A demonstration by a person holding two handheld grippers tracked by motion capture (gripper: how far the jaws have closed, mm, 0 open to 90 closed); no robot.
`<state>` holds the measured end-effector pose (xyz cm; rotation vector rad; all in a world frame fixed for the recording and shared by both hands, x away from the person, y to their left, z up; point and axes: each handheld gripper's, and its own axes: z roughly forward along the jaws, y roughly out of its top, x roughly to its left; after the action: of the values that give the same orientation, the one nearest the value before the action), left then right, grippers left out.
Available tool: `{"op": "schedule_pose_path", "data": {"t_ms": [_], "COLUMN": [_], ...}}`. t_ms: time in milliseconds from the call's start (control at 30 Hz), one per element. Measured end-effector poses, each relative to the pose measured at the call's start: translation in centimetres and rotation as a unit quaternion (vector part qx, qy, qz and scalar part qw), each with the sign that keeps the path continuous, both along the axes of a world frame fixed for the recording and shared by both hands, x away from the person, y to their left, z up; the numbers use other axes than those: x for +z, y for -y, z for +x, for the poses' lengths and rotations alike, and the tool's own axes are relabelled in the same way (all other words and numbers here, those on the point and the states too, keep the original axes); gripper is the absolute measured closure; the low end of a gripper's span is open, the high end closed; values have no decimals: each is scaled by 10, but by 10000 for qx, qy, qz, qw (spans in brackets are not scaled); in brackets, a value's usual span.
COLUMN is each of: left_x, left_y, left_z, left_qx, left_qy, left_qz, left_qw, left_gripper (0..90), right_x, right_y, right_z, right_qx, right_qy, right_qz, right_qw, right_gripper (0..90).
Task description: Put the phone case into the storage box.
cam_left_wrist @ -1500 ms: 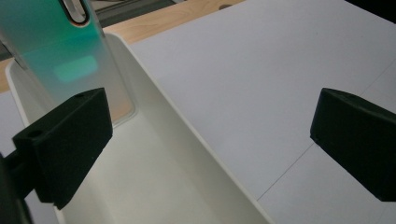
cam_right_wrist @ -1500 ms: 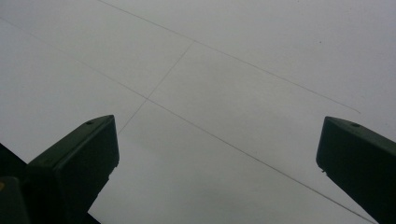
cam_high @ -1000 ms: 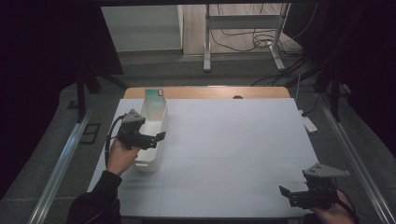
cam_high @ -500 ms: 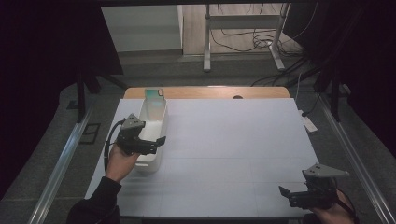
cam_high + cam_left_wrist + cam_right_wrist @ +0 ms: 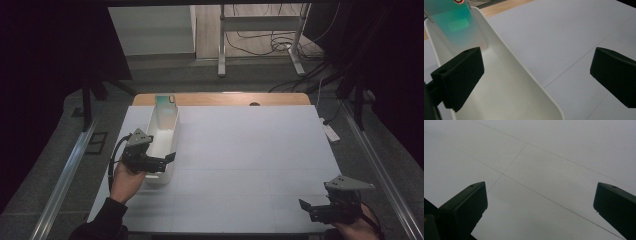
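The left gripper (image 5: 169, 159) is held over the near end of a long, narrow white plastic bin (image 5: 159, 172) that lies on the left part of the white table surface (image 5: 250, 160). In the left gripper view its two black jaws stand wide apart: one jaw sits over the bin's interior and the other over the bare table beyond the bin's right wall, so that wall (image 5: 529, 82) runs between them. Neither jaw is seen touching the wall, and the gripper has hold of nothing.

The bin's long axis runs away from the person. At its far end a flat, translucent green card-like item (image 5: 456, 27) leans upright against the end wall; the high view shows it at the same far end (image 5: 164, 102), close to the wooden table edge (image 5: 225, 98). What the item is cannot be told. The rest of the bin's interior appears bare.

The right gripper (image 5: 306, 206) is held low at the near right corner of the table, well apart from the bin. Its jaws are likewise spread wide, with nothing between them but the white surface and its thin seam lines (image 5: 529, 182).
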<state>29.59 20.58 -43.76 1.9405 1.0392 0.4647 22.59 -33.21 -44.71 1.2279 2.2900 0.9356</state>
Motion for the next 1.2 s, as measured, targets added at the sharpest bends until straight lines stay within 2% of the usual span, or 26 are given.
{"op": "schedule_pose_path", "data": {"t_ms": [233,633,1200], "left_x": [0,-2,-6], "left_y": [-3,-6,-19], "left_z": [-10,-27,-56], "left_qx": [33,43,194], "left_qy": [-31,-32,-6], "left_qz": [-128,-126,-160], "left_qw": [9999,9999,9997], "left_gripper": [0,0,0], "right_x": [0,0,0], "right_y": [0,0,-1], "right_z": [0,0,0], "right_qx": [-4,0,1], "right_qy": [4,-10,-19], "right_qz": [-7,-23,-42], "right_qw": [10000,10000,10000], "right_gripper": [0,0,0]}}
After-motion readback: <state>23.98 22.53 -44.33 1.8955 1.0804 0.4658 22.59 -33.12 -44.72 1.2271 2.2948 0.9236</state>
